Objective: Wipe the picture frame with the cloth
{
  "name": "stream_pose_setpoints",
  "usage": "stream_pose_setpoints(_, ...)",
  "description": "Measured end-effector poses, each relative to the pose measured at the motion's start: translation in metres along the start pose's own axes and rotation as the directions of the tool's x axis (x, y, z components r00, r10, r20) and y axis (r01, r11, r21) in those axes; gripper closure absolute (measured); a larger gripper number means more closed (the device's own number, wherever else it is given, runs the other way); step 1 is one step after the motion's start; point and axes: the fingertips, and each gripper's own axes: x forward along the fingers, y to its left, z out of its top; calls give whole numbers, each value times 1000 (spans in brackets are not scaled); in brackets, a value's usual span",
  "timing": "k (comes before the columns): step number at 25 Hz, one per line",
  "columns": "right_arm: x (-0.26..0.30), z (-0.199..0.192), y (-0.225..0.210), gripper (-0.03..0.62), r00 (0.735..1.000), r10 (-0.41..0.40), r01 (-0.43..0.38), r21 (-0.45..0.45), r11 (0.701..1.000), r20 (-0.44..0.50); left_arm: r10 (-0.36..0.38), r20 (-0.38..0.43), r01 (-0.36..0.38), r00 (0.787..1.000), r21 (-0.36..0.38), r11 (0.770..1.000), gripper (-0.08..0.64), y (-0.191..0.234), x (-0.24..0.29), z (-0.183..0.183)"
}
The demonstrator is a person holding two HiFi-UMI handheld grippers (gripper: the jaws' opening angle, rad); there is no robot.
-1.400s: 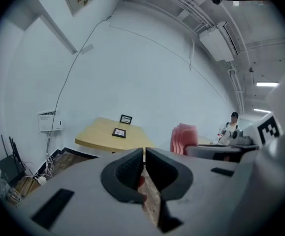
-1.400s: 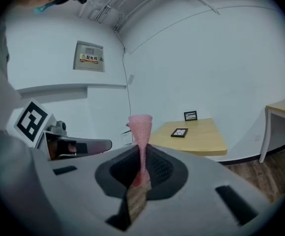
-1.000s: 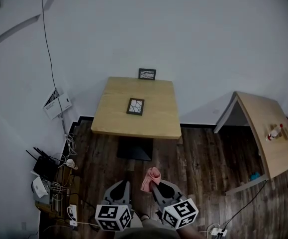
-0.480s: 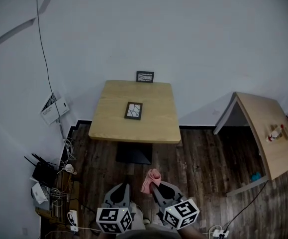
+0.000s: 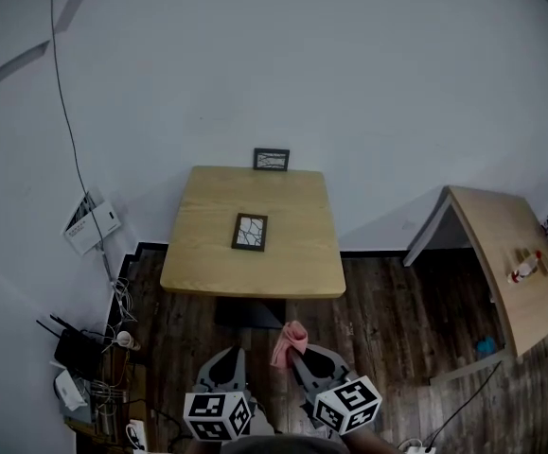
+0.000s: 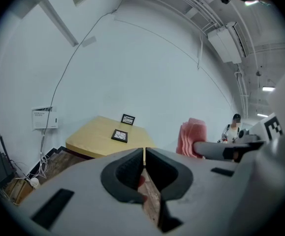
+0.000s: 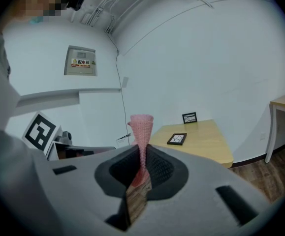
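Well beyond right hand-held gripper [image 5: 295,353] lies picture frame [image 5: 249,232] (flat).

Plain white walls [image 5: 368,74] meet a floor [image 5: 387,315] of dark wood planks. A square, pale wood tabletop [image 5: 297,253] on a dark pedestal stands against the far wall. A second pale table [image 5: 501,239] sits to the right, near the same wall. A thin cable [image 5: 62,112] runs down the left wall towards a white box [image 5: 91,225]. Below it, a black router [image 5: 73,350] and tangled leads lie on the floor (a cluttered corner). In the left gripper view, an air conditioner [image 6: 224,43] hangs high and ceiling strip lights [image 6: 268,88] glow.
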Motion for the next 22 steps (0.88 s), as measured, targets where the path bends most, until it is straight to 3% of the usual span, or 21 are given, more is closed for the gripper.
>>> stream_pose_setpoints(10, 80, 37, -18, 574, 1000, 4, -4, -4, 1000, -8, -25, -12, 25, 1000, 5, 1000, 548, 41, 66, 48)
stream_pose_setpoints(22, 161, 69, -44, 574, 999, -46, 46, 17, 999, 20, -69, -27, 69, 997, 4, 998, 548, 92, 134, 89)
